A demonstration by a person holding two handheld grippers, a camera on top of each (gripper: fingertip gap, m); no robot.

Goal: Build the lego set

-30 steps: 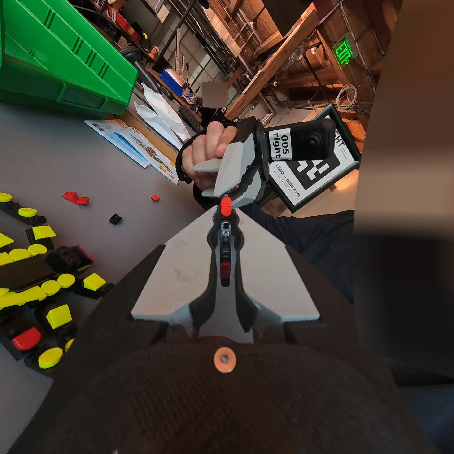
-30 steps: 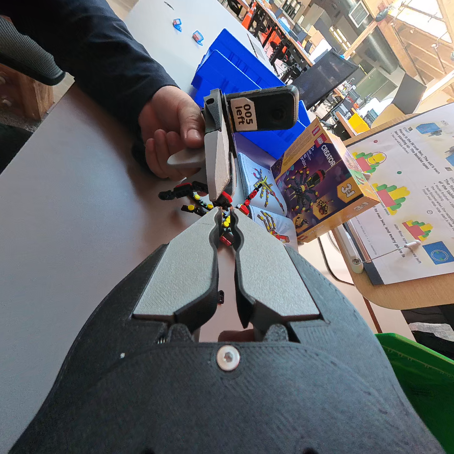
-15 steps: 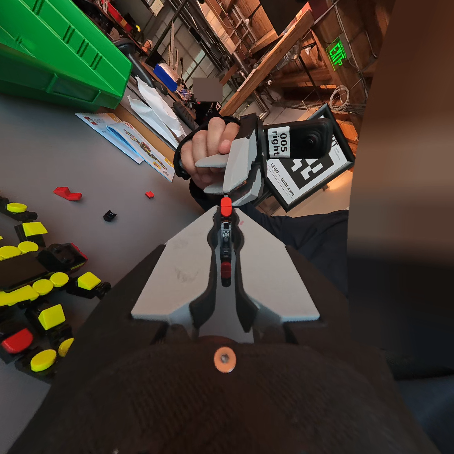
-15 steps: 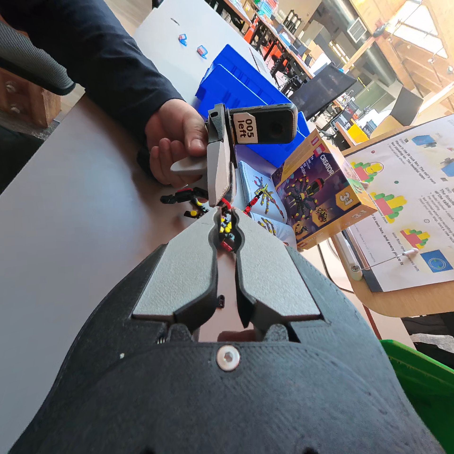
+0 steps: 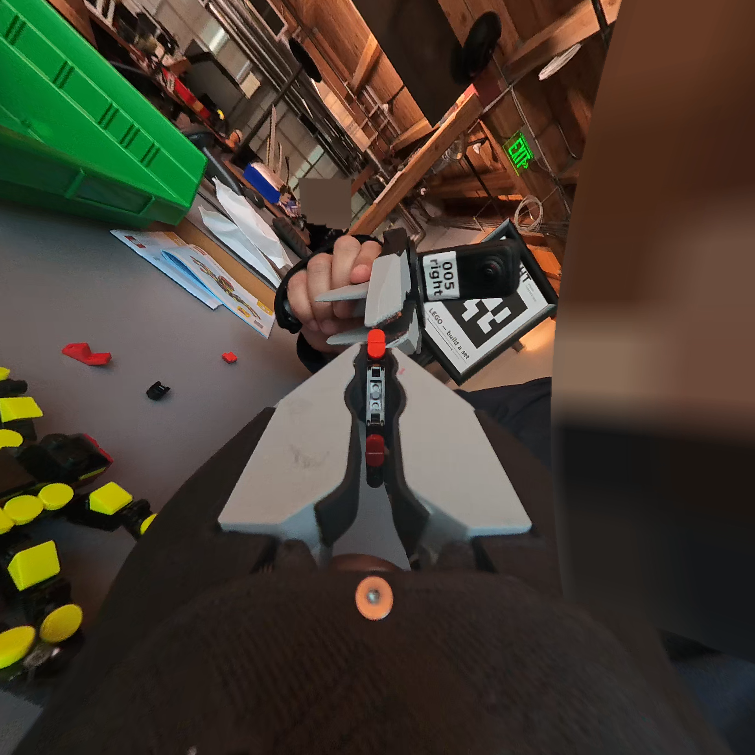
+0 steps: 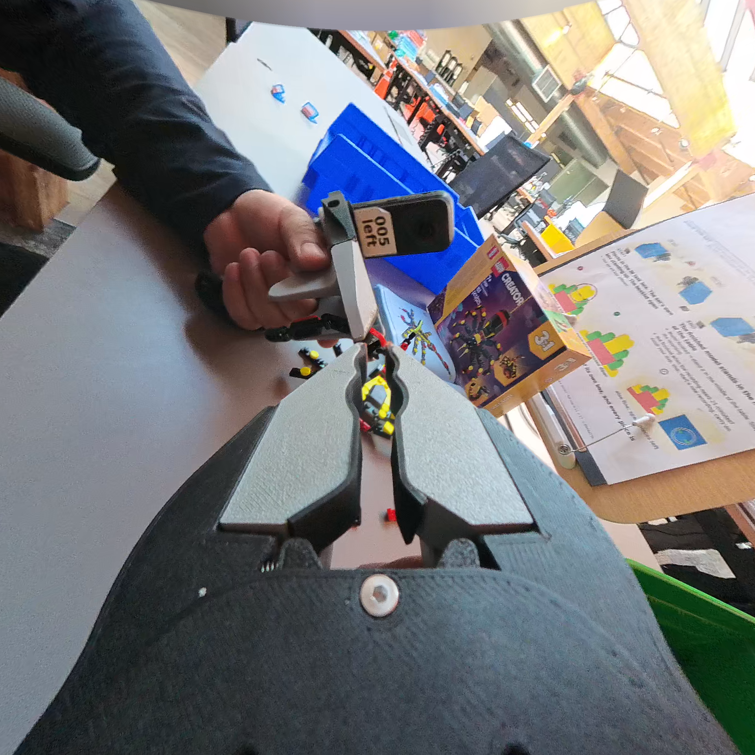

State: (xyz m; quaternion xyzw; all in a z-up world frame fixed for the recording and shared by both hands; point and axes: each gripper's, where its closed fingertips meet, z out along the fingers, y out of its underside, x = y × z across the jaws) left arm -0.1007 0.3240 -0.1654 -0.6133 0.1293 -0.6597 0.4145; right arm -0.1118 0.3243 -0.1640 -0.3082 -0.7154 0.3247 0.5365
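Note:
My left gripper (image 5: pixel 376 367) is shut on a slim black and grey lego leg (image 5: pixel 376 394) with a red tip (image 5: pixel 376 342) sticking out past its fingertips. My right gripper (image 6: pixel 375 353) faces it tip to tip, with its jaws nearly together around that red tip (image 6: pixel 376 338). The right gripper also shows in the left wrist view (image 5: pixel 388 304), held by a hand. The left gripper shows in the right wrist view (image 6: pixel 351 294). The black and yellow lego model (image 5: pixel 45 510) lies on the grey table (image 5: pixel 102 294), and part of it shows between my right fingers (image 6: pixel 378 402).
Loose pieces lie on the table: a red bracket (image 5: pixel 85 353), a small red piece (image 5: pixel 229 357), a black piece (image 5: pixel 157 390). A green bin (image 5: pixel 81 135), booklets (image 5: pixel 204 269), a framed sign (image 5: pixel 490 314), the set's box (image 6: pixel 502 327), blue bins (image 6: pixel 367 171) and an instruction board (image 6: pixel 674 335) stand around. Left and right tips are no more than a few centimetres apart. Both grippers' tips are roughly 12 centimeters from the black piece (image 5: pixel 157 390).
Both grippers stay tip to tip on the leg. The pair has shifted slightly over the table, so the model now shows lower between my right fingers.

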